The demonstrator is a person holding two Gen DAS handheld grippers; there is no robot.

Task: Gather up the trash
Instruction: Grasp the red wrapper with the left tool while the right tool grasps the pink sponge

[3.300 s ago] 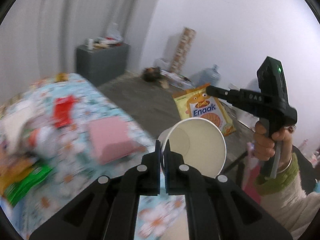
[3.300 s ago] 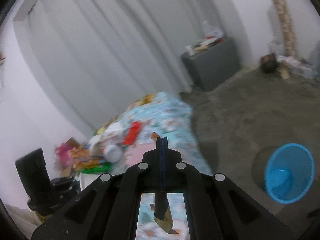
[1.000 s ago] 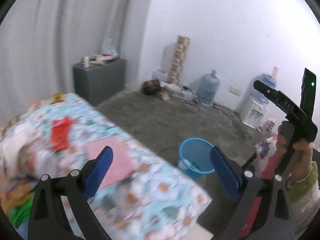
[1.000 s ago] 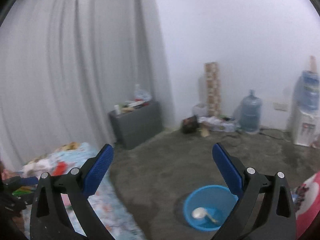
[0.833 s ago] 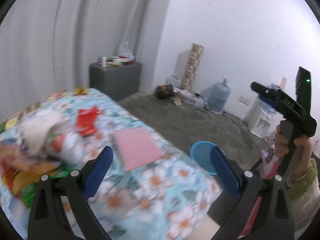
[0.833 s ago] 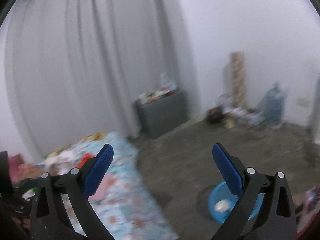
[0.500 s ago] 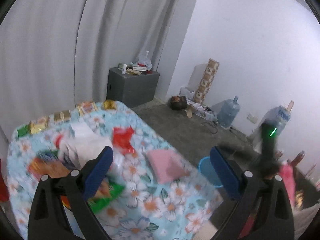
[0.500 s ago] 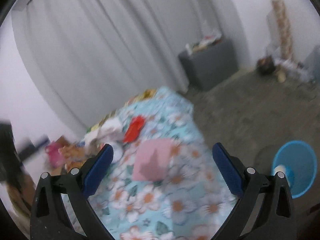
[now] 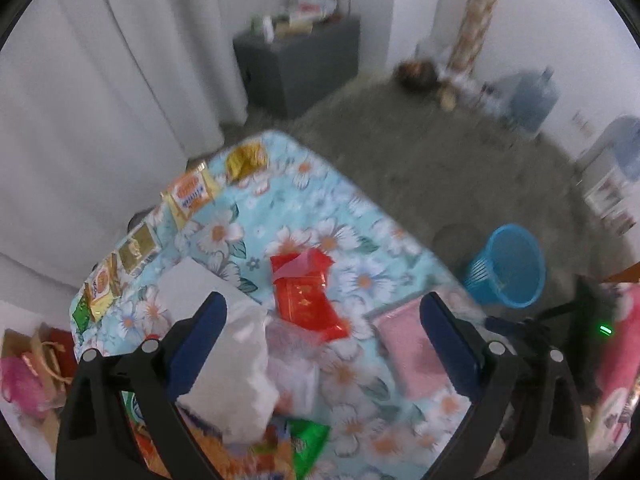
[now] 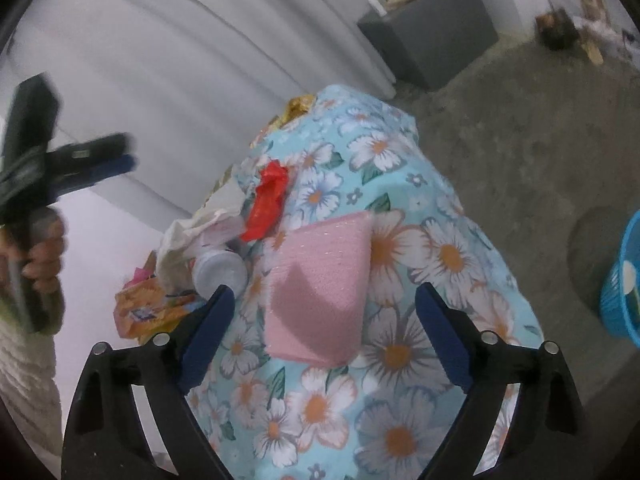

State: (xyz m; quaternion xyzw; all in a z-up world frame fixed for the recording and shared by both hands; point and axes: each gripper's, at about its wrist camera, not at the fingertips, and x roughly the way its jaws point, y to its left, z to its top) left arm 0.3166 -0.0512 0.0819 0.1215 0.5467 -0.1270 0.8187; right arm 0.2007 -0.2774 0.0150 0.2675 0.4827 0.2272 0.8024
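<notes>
A grey cabinet stands against the white curtain, clutter on top. A tall patterned roll leans by the wall, a water jug nearby on the concrete floor.

We note a plain domestic room, sparsely furnished and used for living and storage. White curtains hang in long folds along one wall; the other walls are bare white. The floor is rough grey concrete. A table under a blue floral cloth carries snack wrappers, a red packet, a pink cloth and crumpled paper. A grey cabinet against the curtain holds small bottles and clutter. We see a large water jug and a white dispenser by the far wall, beside a tall patterned roll. A blue plastic basket stands on the floor near the table.
</notes>
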